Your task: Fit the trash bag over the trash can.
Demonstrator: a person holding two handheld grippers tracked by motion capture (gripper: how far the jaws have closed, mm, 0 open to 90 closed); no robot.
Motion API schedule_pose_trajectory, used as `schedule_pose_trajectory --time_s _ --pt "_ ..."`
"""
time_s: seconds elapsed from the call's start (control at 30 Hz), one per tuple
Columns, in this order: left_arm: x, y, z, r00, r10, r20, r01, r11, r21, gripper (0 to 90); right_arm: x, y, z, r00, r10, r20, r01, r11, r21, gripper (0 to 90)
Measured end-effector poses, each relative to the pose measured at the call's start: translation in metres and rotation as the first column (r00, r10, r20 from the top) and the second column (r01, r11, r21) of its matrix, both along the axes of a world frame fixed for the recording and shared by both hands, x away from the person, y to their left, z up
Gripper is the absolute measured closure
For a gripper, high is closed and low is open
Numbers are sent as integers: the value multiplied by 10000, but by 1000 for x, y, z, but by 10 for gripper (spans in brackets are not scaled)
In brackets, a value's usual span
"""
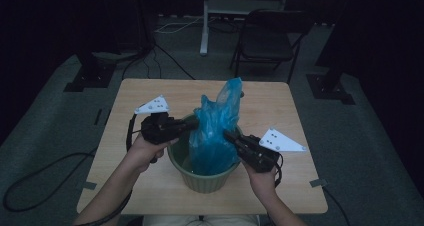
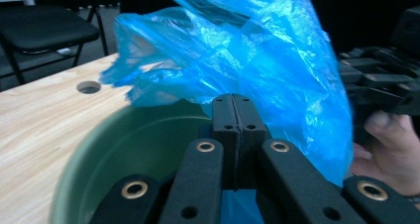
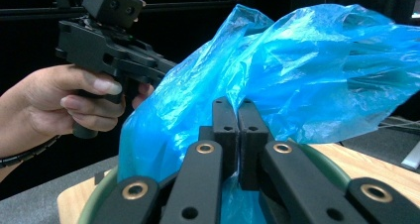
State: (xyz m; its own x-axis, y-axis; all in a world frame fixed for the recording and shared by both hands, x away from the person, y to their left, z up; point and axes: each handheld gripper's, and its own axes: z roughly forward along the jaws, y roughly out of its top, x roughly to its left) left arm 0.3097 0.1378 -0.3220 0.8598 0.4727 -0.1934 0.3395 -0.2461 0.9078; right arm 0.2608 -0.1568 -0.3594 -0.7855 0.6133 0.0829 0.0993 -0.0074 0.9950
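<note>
A green pot (image 1: 205, 181) stands near the front middle of the wooden table (image 1: 145, 93). A crumpled blue plastic bag (image 1: 216, 123) sits in it and rises well above the rim. My left gripper (image 1: 195, 122) reaches in from the left and pinches the bag at the rim. My right gripper (image 1: 227, 134) does the same from the right. In the left gripper view the jaws (image 2: 237, 105) are pressed together against the bag (image 2: 257, 60), over the pot (image 2: 124, 149). In the right gripper view the jaws (image 3: 238, 110) are closed on the film (image 3: 307, 60).
A black folding chair (image 1: 270, 36) and a white stand (image 1: 205, 26) are behind the table. Cables (image 1: 45, 176) lie on the floor at the left. The tabletop has a round hole (image 2: 89, 87). Bare wood surrounds the pot.
</note>
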Motion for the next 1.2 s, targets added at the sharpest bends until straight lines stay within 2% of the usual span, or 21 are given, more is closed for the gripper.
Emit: schedule_pose_trajectory --time_s 0.13,0.2,0.27,0.33,0.53,0.7,0.8,0.83,0.9,0.97,1.0,1.03,1.07,1.1,1.13,1.17,1.2 --pt "-15 -2 -3 9996 -264 -35 263 9997 -7 900 -13 -6 -7 9997 136 -196 -134 9999 102 881" --pt "-24 -4 -6 9988 -498 6 498 9987 84 900 -23 -8 -11 9982 424 -415 -410 9985 352 881" --pt "-31 -6 -8 9965 -837 -11 837 9964 164 900 -35 -10 -14 9982 524 -298 -515 9982 307 863" --pt "-38 -8 -11 9953 -964 -27 964 9951 201 900 -44 -12 -18 9974 599 -400 -582 9974 430 837" --pt "-55 -13 -20 9881 -1538 -29 1538 9866 536 900 -61 -23 -35 9867 888 -1362 -775 9933 863 743" --pt "-59 -14 -31 9859 -1643 -308 1659 9843 603 900 -73 -32 -55 9716 712 -2255 -562 9958 720 683" --pt "-59 -15 -33 9854 -1653 -402 1674 9844 544 900 -73 -37 -66 9494 869 -3019 -665 9948 775 604" --pt "-59 -17 -35 9855 -1655 -384 1678 9836 666 900 -72 -37 -67 9400 940 -3279 -777 9950 624 571" --pt "-59 -18 -36 9850 -1682 -396 1707 9827 712 900 -71 -38 -72 9273 973 -3614 -848 9951 502 532" --pt "-59 -18 -37 9850 -1683 -376 1707 9824 754 900 -70 -40 -79 9080 988 -4071 -962 9950 268 494" --pt "-59 -17 -37 9841 -1728 -410 1754 9819 721 900 -71 -43 -82 9017 898 -4230 -924 9956 144 489" --pt "-59 -17 -37 9841 -1728 -410 1754 9819 721 900 -71 -43 -82 9017 898 -4230 -924 9956 144 489" --pt "-59 -16 -39 9847 -1679 -459 1708 9830 681 900 -70 -49 -89 8853 706 -4596 -773 9970 42 454" --pt "-59 -16 -39 9838 -1729 -467 1758 9821 684 900 -70 -54 -93 8787 544 -4743 -641 9979 -43 444" --pt "-59 -16 -39 9838 -1729 -467 1758 9821 684 900 -70 -54 -93 8787 544 -4743 -641 9979 -43 444" --pt "-59 -15 -39 9826 -1759 -590 1789 9826 503 900 -70 -58 -95 8725 450 -4865 -550 9985 -63 429" --pt "-59 -14 -40 9813 -1838 -578 1867 9811 512 900 -70 -70 -96 8625 114 -5059 -180 9998 -81 428"
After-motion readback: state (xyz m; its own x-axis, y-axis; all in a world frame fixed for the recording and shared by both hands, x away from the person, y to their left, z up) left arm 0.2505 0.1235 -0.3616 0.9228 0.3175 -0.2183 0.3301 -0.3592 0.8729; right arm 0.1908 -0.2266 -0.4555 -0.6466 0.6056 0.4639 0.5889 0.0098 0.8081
